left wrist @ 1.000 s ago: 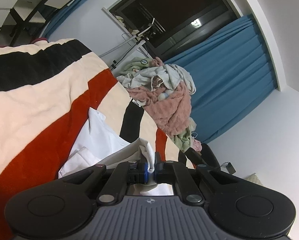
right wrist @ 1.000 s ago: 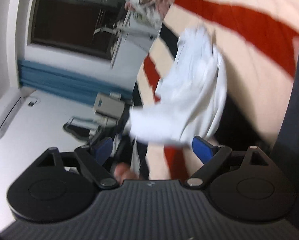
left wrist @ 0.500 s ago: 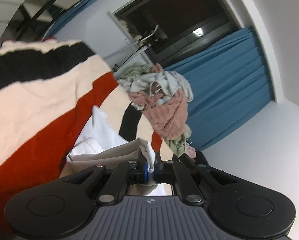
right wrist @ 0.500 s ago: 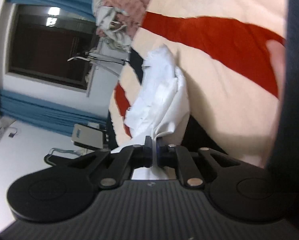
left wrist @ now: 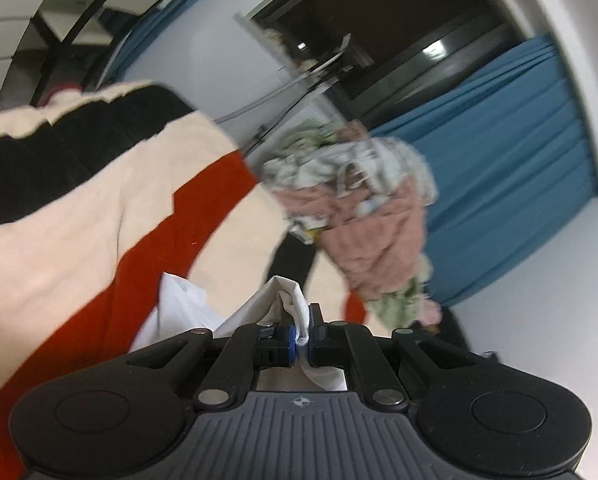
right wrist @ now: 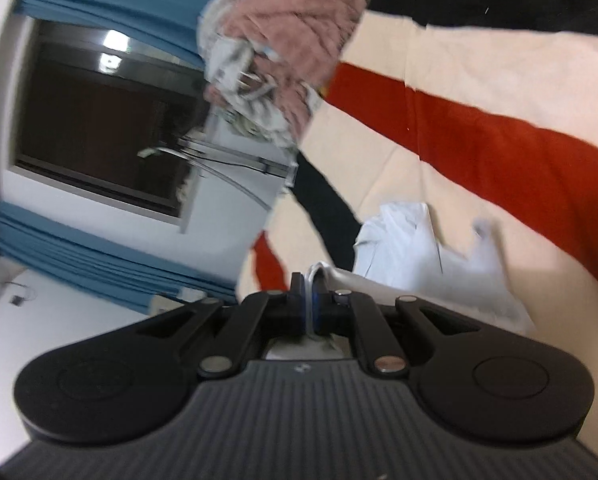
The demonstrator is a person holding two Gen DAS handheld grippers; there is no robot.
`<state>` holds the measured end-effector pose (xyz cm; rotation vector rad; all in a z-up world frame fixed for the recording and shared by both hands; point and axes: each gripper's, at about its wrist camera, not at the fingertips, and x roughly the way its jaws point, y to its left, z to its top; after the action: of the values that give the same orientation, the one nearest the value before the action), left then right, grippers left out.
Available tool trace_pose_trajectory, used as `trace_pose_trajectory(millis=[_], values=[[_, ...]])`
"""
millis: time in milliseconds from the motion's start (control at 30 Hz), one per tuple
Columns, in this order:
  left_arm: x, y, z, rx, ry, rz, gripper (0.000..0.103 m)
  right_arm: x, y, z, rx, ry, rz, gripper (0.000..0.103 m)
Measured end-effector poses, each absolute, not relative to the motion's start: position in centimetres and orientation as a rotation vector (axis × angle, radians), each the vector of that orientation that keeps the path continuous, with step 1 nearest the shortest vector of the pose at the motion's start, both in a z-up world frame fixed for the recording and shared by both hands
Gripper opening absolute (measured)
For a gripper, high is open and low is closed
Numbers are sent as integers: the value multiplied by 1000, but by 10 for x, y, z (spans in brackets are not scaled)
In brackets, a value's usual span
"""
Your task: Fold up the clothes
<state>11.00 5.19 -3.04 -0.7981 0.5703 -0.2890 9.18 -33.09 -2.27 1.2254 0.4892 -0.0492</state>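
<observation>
A white shirt (left wrist: 183,304) lies on a blanket striped in cream, red and black (left wrist: 79,216). My left gripper (left wrist: 302,334) is shut on a folded edge of the shirt, which bunches up just past the blue pads. In the right wrist view the same white shirt (right wrist: 411,256) spreads over the blanket (right wrist: 479,112) ahead and to the right. My right gripper (right wrist: 310,300) is shut on another thin edge of it. Both views are tilted and blurred.
A heap of unfolded clothes (left wrist: 363,200), pink and pale patterned pieces, sits at the blanket's far end, seen too as the clothes heap (right wrist: 283,48). Behind it are a dark window (right wrist: 99,140), blue curtains (left wrist: 511,172) and a thin metal rack (left wrist: 299,80).
My right gripper was open near the shirt, then closed on its edge and swung across the blanket. My left gripper kept its grip and moved sideways, dragging the shirt along.
</observation>
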Motion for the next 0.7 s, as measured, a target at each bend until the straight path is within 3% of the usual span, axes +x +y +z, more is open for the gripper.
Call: trace_pose_trajectory(millis=[333, 367, 433, 500, 533, 567, 700], values=[[177, 46, -84, -698, 585, -349, 10, 156, -358, -112, 1317, 523, 106, 12], [179, 43, -83, -664, 583, -352, 17, 160, -359, -115, 1316, 538, 109, 15], [184, 39, -82, -607, 584, -363, 44, 168, -359, -117, 1311, 554, 121, 27], [184, 38, -81, -585, 574, -379, 84, 166, -361, -113, 1329, 519, 182, 47], [182, 39, -80, -574, 558, -373, 89, 163, -361, -110, 1343, 489, 223, 77], [177, 39, -78, -555, 535, -356, 93, 158, -361, -104, 1346, 444, 257, 93], [163, 34, -73, -439, 488, -373, 97, 140, -351, -73, 1183, 347, 336, 93]])
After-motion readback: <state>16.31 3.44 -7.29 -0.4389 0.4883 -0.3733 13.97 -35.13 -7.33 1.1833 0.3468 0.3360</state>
